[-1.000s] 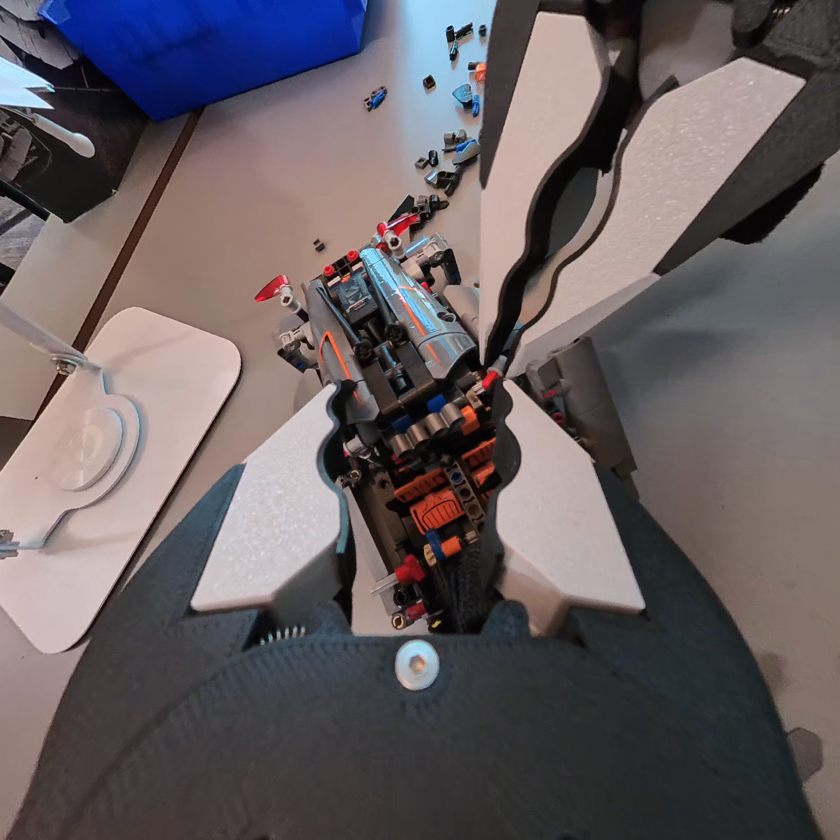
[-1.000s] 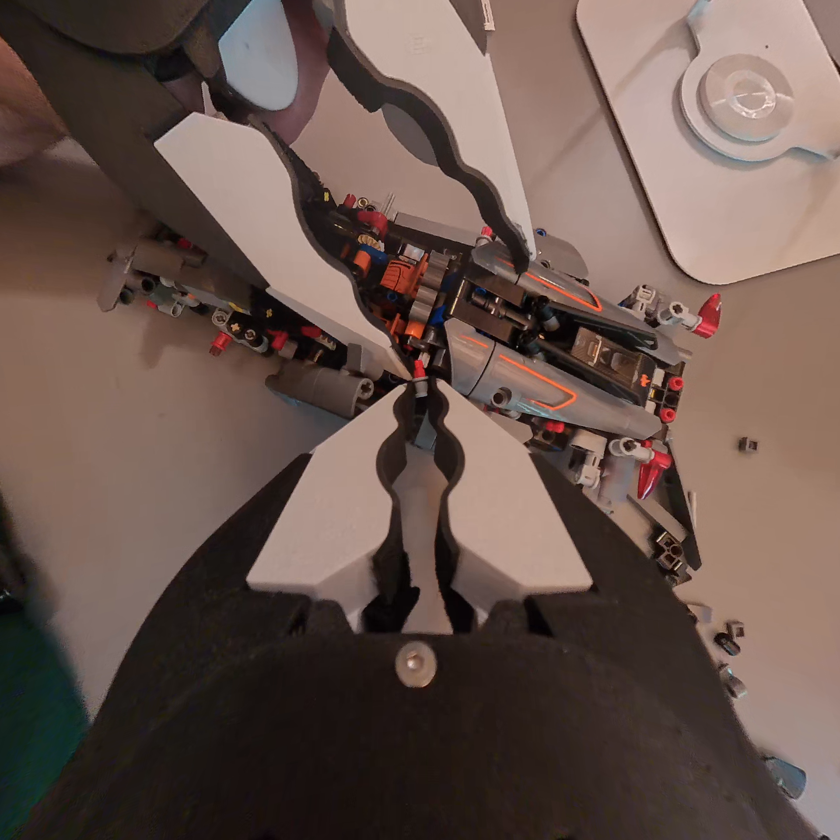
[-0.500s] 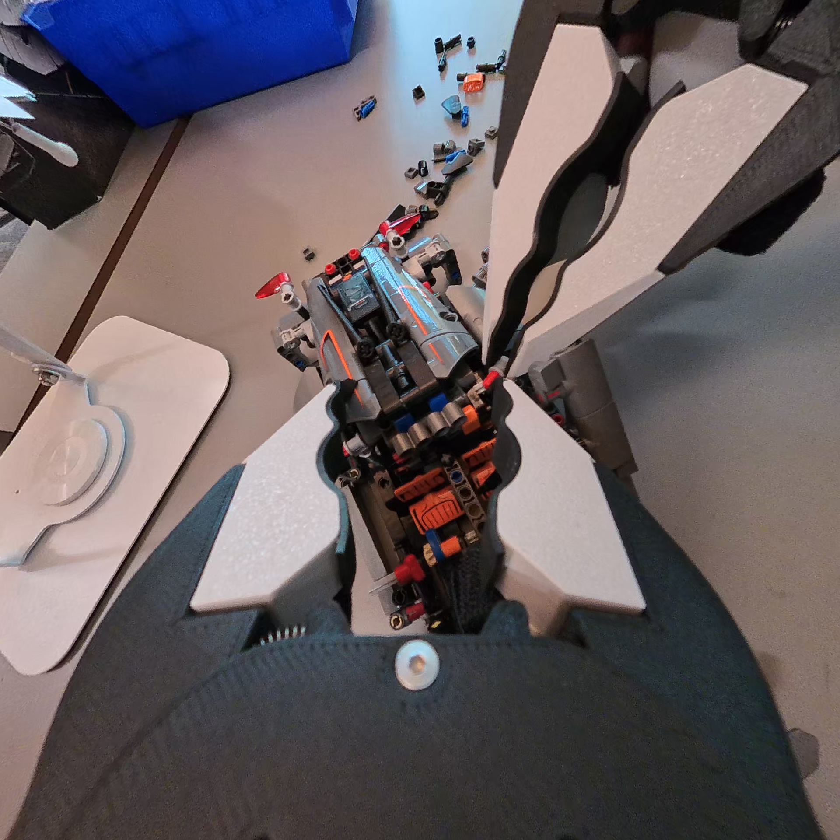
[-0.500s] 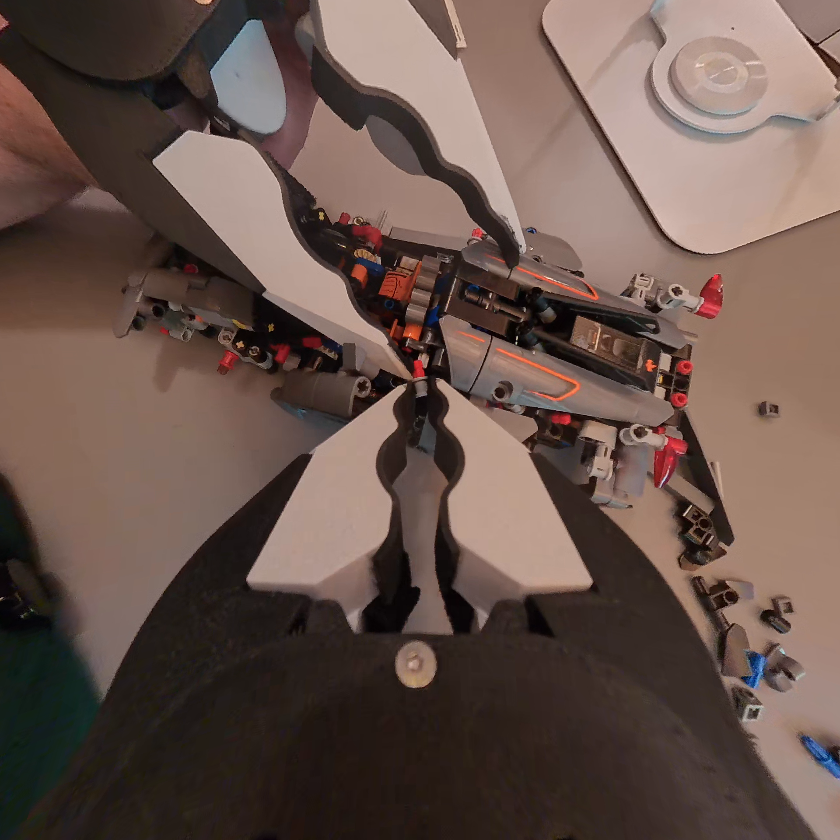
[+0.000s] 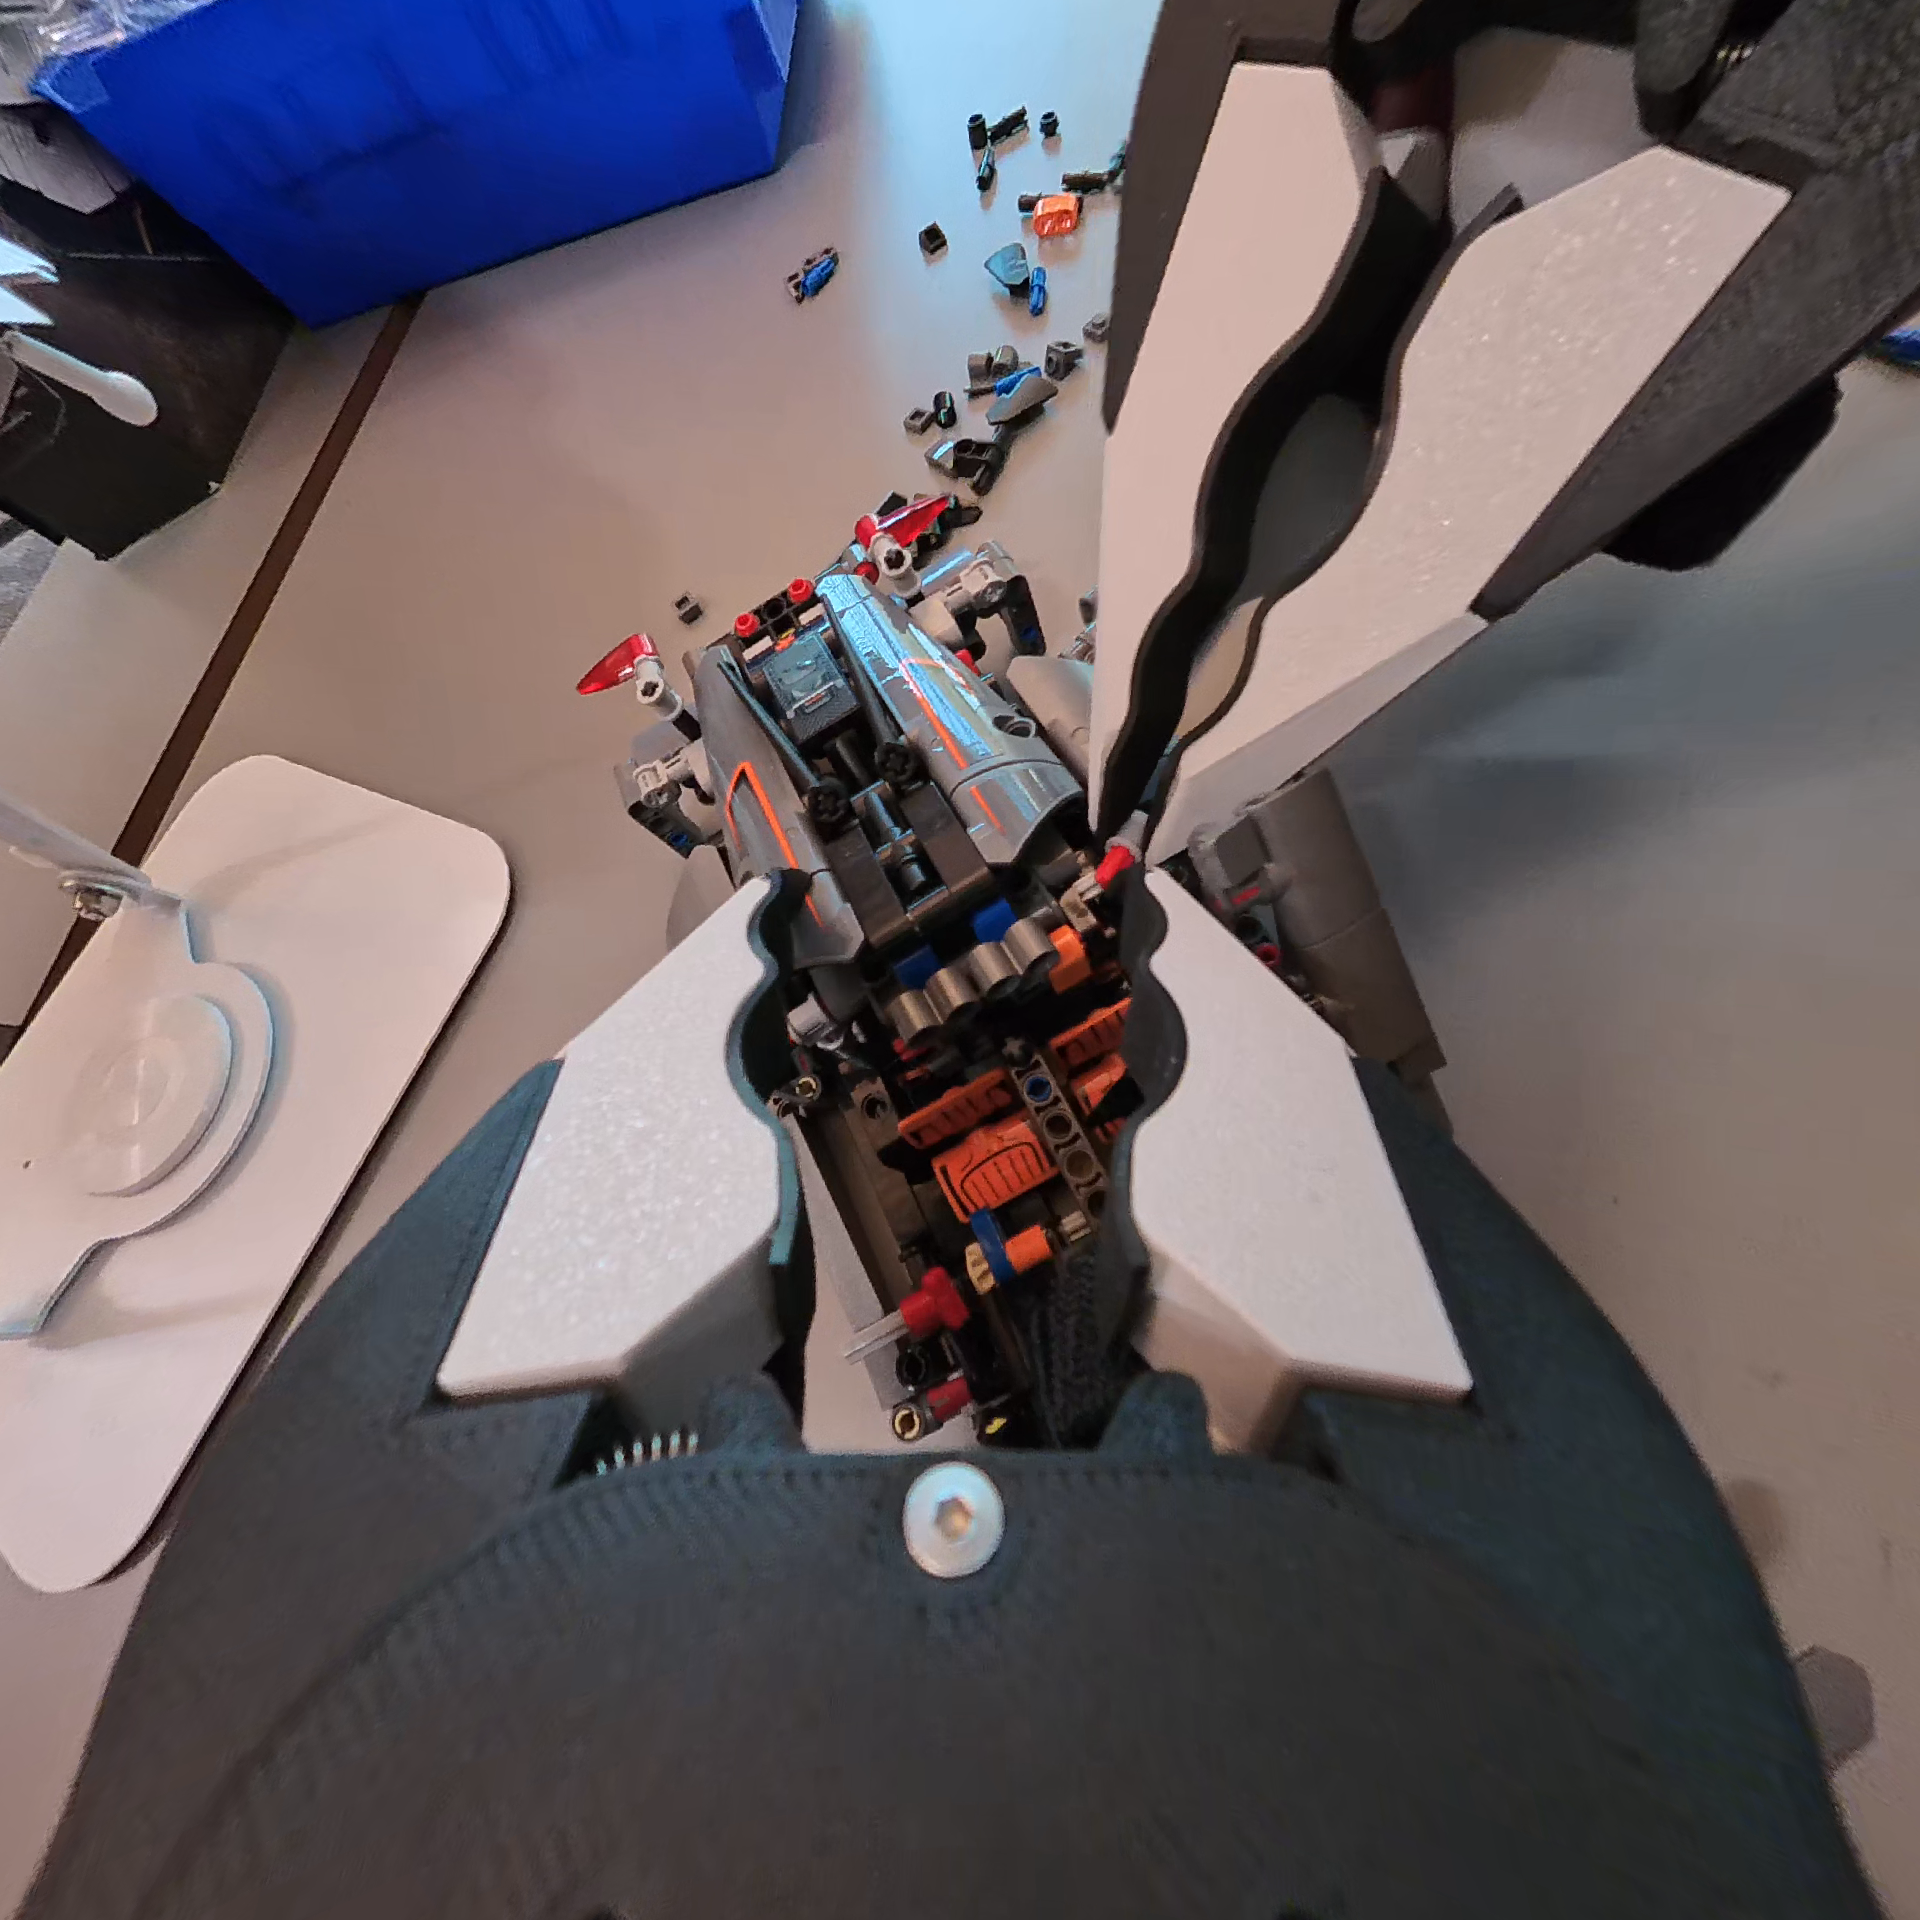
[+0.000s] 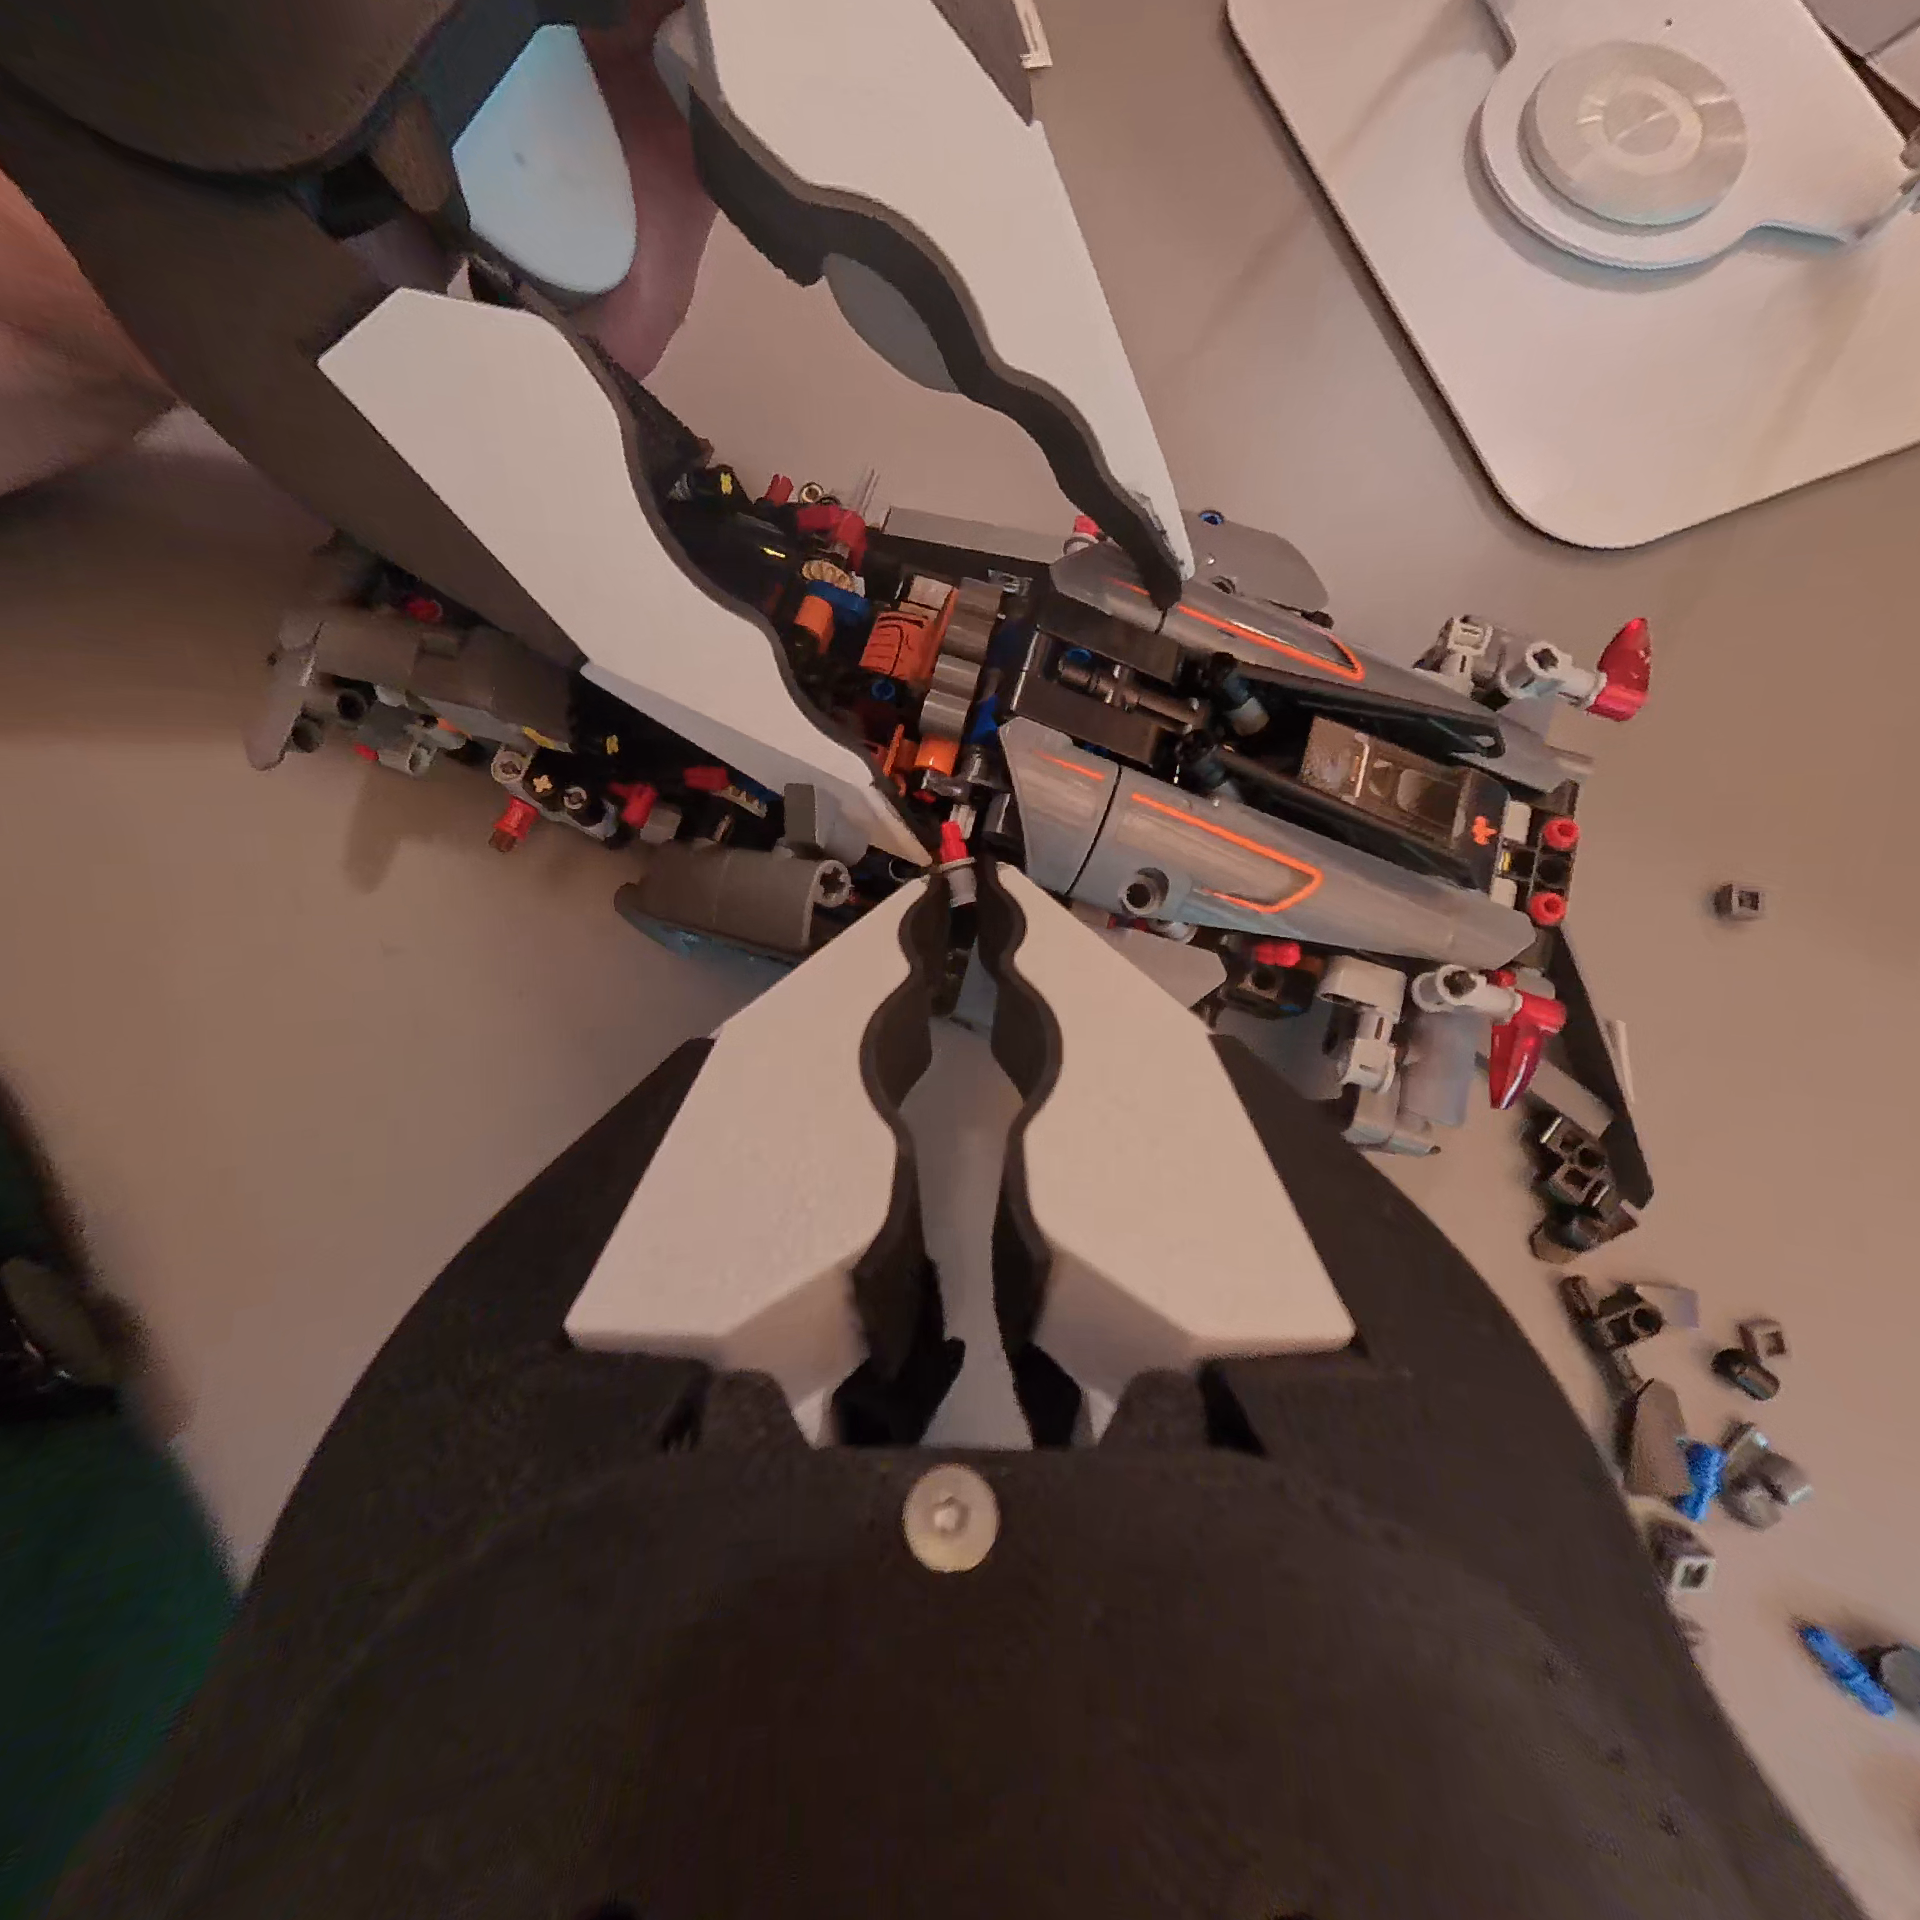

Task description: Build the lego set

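Grey-and-orange lego model (image 5: 904, 831) sits mid-frame on the table (image 5: 540, 468). The left gripper (image 5: 951, 894) straddles its body, jaws pressed on both sides. The right gripper (image 6: 954, 894) looks pinched on a small red-tipped pin (image 6: 951, 847) at the model's side, though it's tiny.

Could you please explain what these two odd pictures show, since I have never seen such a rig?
No robot here: a person holds two hand-held grippers, each with a camera looking along its white fingers. One picture comes from the left gripper, the other from the right gripper; each also shows the other gripper farther off. On the grey table lies a half-built Lego model, grey with orange lines. The left jaws straddle its middle and look closed on it. The right jaws pinch a small red-tipped pin at the model's side. Loose pieces lie beyond, with a blue bin and a white stand base.
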A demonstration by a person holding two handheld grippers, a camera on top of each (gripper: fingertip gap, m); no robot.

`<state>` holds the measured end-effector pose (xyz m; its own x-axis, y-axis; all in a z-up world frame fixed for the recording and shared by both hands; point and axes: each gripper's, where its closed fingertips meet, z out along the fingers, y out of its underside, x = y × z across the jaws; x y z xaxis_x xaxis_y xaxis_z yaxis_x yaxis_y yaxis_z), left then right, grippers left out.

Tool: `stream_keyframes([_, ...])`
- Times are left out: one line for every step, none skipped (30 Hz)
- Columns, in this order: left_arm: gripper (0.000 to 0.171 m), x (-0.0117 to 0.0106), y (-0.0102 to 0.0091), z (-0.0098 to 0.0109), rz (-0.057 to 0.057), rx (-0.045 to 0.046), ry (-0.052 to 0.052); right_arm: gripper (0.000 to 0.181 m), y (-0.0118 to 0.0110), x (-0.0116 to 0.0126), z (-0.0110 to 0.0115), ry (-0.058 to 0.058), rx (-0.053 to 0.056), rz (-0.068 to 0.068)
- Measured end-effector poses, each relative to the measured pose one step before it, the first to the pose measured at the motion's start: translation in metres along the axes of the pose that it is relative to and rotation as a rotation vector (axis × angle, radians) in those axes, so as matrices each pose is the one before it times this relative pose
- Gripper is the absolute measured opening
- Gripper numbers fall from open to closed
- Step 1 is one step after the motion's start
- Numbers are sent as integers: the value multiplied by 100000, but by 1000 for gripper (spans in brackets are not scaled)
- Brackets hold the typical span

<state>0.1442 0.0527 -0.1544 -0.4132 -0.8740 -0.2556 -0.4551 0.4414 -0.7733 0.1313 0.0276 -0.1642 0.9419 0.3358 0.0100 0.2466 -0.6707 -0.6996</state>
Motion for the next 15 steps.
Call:
stream_keyframes([61, 55, -63, 44, -224, 230, 356, 3, 69, 17, -83, 857, 641, 1955])
stream_keyframes([62, 46, -43, 70, -359, 100, 278, 3, 77, 25, -82, 1138, 692, 1651])
stream_keyframes([61, 68, -70, 63, 121, 152, 319, 3, 78, 10, -82, 1137, 659, 1207])
stream_keyframes([61, 107, -92, 61, 663, 243, 233, 3, 90, -2, -100, 989, 503, 977])
stream_keyframes([61, 66, -71, 78, 571, -137, -74, 3, 59, 13, -83, 753, 680, 965])
stream_keyframes([61, 37, -16, 64, -221, -398, 81, 3, 41, 10, -60, 735, 976, 1254])
stream_keyframes([61, 28, -33, 39, -54, -18, 48, 4, 32, 13, -47, 733, 1254, 1471])
stream_keyframes([61, 36, -25, 17, -106, 301, 215, 3, 24, -18, -39, 737, 1042, 1230])
stream_keyframes([62, 20, 6, 31, -621, -47, 384, 3, 27, -18, -50, 917, 609, 773])
stream_keyframes([62, 22, 1, 44, -523, -204, 266, 3, 20, -16, -53, 1186, 565, 607])
stream_keyframes([62, 32, -35, 51, -182, -42, 134, 3, 34, -16, -43, 1195, 593, 203])
stream_keyframes([63, 49, -30, 48, -507, 46, 338, 2, 42, -31, -73, 475, 441, 141])
stream_keyframes([63, 36, -32, 76, -600, -102, 357, 2, 55, 18, -75, 216, 282, 269])
stream_keyframes([63, 50, -59, 80, 56, -118, 159, 3, 46, 33, -70, 495, 173, 246])
stream_keyframes([63, 60, -47, 56, 288, 17, 179, 3, 55, 27, -61, 496, 287, -125])
